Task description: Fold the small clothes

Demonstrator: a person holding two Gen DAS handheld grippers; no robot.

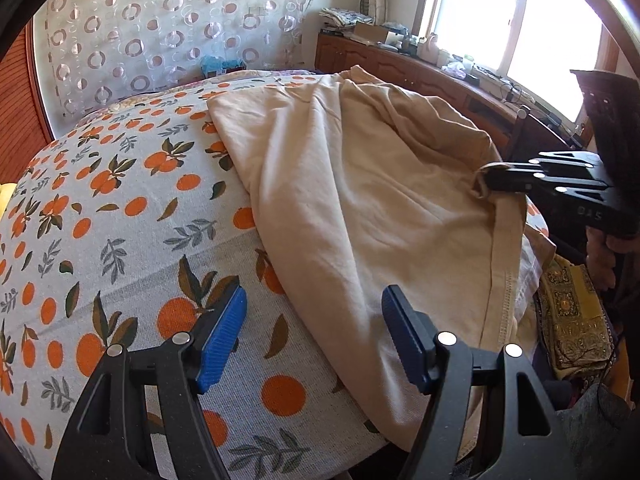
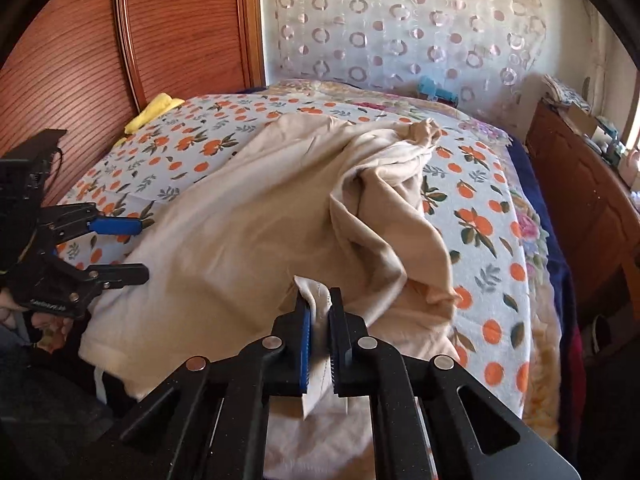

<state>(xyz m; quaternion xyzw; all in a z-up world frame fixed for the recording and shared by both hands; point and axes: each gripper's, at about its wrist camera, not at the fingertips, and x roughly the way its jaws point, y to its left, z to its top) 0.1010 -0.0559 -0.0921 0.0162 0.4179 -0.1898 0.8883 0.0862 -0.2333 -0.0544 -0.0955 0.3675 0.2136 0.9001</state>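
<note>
Left claw [image 1: 314, 334]: released, blue pads spread wide, hovering over the near edge of the shirt, touching nothing.
Shirt [image 1: 360, 200]: beige, rumpled, spread on the bed's orange-print sheet [image 1: 120, 220].
Right claw [image 1: 486, 180]: at the shirt's right edge, pinching the fabric.
Right view, right claw [image 2: 319, 344]: clenched on the shirt's [image 2: 240, 232] stitched hem.
Left claw [image 2: 140, 248]: released, at the shirt's left edge.

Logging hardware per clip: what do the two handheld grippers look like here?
Both match: the left gripper and right gripper have matte black plastic linkage arms with cut-out slots, round silver pivot pins, and ribbed blue pads on the fingers. The right gripper's body carries small pale lettering, too blurred to read. No sleeves are visible.
</note>
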